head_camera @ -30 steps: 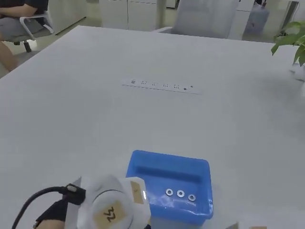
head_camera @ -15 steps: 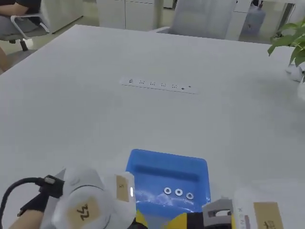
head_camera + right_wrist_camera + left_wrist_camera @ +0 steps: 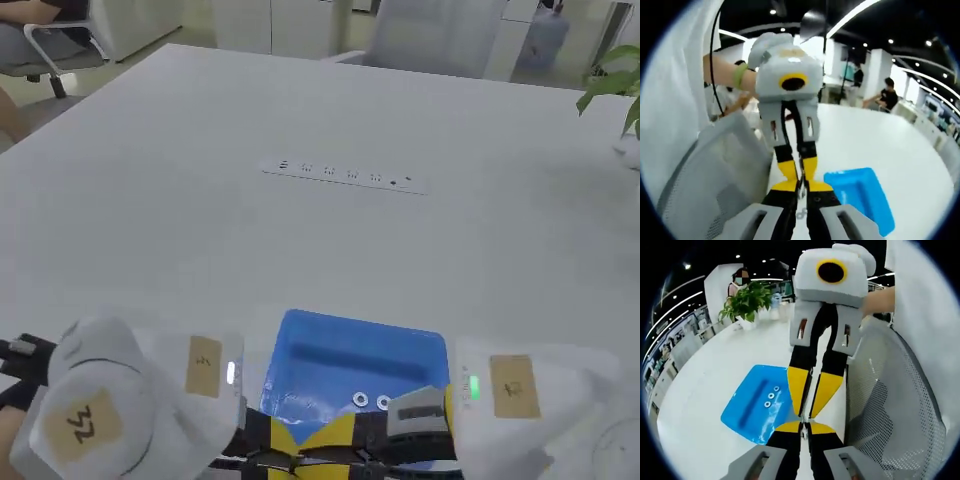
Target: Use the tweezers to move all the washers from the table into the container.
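Together, three washers [image 3: 771,396] lie in one blue container [image 3: 744,413].

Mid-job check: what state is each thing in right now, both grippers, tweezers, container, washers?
left gripper: jaws almost together, tips meeting the other gripper's; whether it grips anything cannot be told.
right gripper: shut, apparently on the tweezers.
tweezers: thin metal strip pinched between the right jaws.
container: upright, open-topped, on the table.
washers: three, lying flat in a row inside the container.
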`<state>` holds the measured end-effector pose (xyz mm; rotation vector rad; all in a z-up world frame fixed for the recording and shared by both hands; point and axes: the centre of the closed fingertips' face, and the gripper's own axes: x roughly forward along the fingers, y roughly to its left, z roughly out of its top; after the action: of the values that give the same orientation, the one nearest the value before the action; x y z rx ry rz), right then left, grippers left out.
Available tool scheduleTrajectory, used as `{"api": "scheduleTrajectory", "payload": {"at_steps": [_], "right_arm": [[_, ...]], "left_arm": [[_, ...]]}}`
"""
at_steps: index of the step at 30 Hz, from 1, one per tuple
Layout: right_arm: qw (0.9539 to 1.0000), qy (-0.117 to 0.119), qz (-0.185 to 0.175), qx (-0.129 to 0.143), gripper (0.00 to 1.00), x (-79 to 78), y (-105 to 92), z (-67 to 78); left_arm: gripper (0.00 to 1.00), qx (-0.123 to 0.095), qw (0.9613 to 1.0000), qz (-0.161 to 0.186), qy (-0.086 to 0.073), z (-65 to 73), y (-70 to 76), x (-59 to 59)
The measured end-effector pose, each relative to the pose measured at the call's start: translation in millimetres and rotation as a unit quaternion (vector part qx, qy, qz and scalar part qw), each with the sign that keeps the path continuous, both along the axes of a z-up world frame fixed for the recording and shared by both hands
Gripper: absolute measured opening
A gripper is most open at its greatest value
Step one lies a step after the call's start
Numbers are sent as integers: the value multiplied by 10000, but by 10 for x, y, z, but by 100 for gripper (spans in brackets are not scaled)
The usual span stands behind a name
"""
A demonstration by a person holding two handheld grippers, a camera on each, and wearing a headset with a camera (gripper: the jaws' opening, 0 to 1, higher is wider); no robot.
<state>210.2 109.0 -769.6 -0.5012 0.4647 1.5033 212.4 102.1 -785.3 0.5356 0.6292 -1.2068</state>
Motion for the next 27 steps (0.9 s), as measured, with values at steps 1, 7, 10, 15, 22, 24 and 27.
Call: {"api": "scheduleTrajectory", "payload": {"at_steps": [1, 7, 10, 15, 22, 24, 27], "right_arm": [[9994, 182, -117, -287, 3, 1, -86, -157], [9973, 469, -303, -474, 17, -55, -152, -480], [9985, 369, -273, -292, 17, -69, -97, -435], [9989, 390, -173, -217, 5, -63, -75, -471], [9975, 579, -313, -256, 5, -6, -81, -637], [9973, 595, -319, -287, 5, -18, -82, -653], [9966, 668, -343, -326, 6, -51, -106, -691]], "left_arm": [[0, -55, 9999, -17, -132, 44, -9, 12], [0, -506, 9982, -294, -140, 302, -160, -50], [0, -640, 9963, -575, -82, 380, -261, -106], [0, -612, 9952, -754, -146, 354, -333, -60], [0, -266, 9957, -885, -48, 189, -328, -28], [0, -267, 9957, -890, 1, 172, -333, -29], [0, -244, 9956, -892, 123, 135, -320, -35]]}}
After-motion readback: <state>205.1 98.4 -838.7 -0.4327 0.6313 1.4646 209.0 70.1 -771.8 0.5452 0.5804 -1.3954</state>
